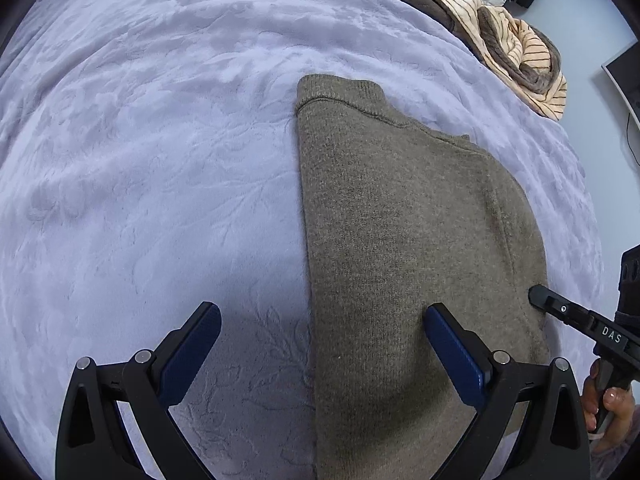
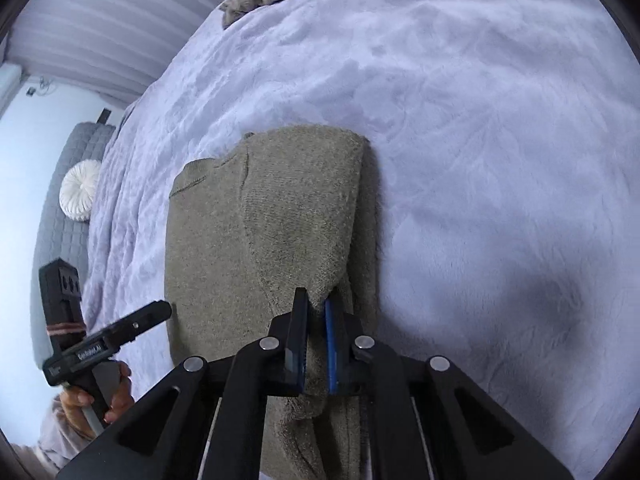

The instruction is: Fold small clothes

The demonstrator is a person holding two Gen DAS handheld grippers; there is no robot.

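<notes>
The folded olive-grey sweater (image 1: 408, 248) lies on the lavender bedspread (image 1: 152, 152). The right claw (image 2: 316, 320) pinches its edge; the left claw (image 1: 322, 332) hovers spread wide over it.

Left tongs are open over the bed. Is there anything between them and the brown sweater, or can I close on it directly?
Nothing visible blocks it. The left tongs straddle the left edge of the sweater, with only the lavender blanket alongside. The right tongs pinch the opposite side.
</notes>
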